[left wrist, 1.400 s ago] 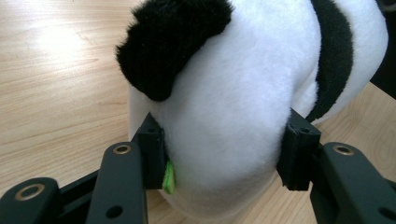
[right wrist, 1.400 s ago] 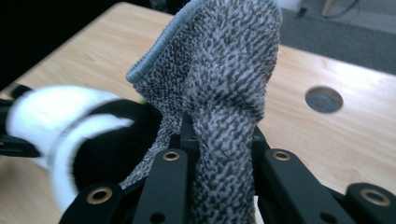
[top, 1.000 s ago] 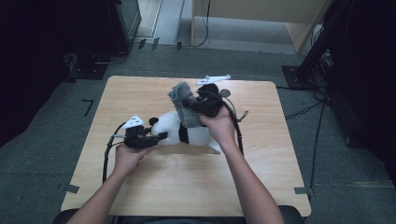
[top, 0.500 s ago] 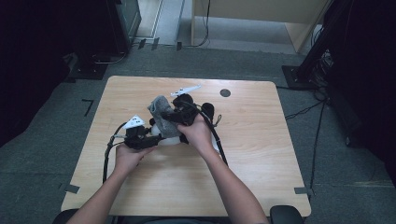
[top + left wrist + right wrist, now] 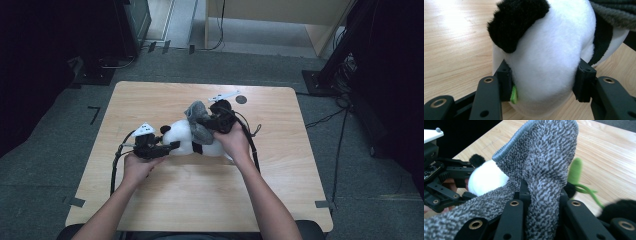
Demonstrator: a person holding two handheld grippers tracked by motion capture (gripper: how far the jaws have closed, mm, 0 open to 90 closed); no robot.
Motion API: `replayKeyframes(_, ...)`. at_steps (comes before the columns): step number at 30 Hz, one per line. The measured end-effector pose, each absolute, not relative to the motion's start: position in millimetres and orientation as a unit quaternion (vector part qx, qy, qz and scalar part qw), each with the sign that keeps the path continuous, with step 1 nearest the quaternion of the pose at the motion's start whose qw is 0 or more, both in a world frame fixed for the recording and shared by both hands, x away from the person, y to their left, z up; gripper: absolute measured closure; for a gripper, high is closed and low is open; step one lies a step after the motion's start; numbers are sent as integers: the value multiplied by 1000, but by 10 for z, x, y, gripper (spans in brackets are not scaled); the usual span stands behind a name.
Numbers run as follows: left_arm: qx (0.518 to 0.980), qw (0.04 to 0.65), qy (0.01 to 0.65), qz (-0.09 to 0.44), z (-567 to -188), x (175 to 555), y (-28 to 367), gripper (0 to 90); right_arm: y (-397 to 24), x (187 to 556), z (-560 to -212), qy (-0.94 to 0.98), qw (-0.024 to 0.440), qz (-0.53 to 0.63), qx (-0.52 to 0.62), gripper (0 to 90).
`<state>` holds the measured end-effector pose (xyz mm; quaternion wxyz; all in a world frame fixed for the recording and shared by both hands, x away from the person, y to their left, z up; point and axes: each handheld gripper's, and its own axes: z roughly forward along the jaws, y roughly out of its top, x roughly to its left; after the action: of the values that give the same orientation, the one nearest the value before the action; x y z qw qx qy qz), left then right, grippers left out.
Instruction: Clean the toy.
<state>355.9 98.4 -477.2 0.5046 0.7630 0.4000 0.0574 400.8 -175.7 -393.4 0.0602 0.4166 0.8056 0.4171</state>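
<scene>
Since a second ago, the right gripper [image 5: 204, 120] has carried the grey sock [image 5: 544, 170] down onto the panda plush [image 5: 192, 142], fingers pinched on its cuff. The left gripper [image 5: 172, 146] clamps the plush's head on the bench [image 5: 300, 170], body stretching rightward beneath the sock.

soft white-and-black plush panda toy [image 5: 549, 57] with a small green tag, perhaps; above the panda, a speckled grey knit cloth [image 5: 544, 170]; pale wooden table [image 5: 200, 200].

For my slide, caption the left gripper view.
Left gripper jaws squeezing plush panda's white head on wooden table.
</scene>
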Motion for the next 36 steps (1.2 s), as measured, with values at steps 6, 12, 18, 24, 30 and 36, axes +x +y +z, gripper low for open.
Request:
replayKeyframes(6, 763, 505, 399, 56, -4776, 3562, 991, 463, -2051, 3977, -3879, 790, 80, 424, 436, 776)
replayKeyframes(12, 765, 506, 394, 59, -4777, 3560, 975, 464, -2351, 3914, -3924, 776, 86, 441, 443, 782)
replayKeyframes(18, 764, 508, 394, 56, -4781, 3567, 983, 464, -2547, 3889, -3947, 762, 91, 456, 451, 782)
replayKeyframes(24, 762, 510, 395, 54, -4787, 3569, 987, 464, -2683, 3856, -4002, 746, 103, 470, 460, 782)
replayKeyframes(30, 762, 510, 395, 55, -4788, 3568, 989, 467, -2743, 3815, -4070, 736, 117, 479, 463, 782)
replayKeyframes(36, 761, 519, 385, 56, -4800, 3578, 1013, 493, -2837, 3817, -4135, 732, 129, 466, 480, 784)
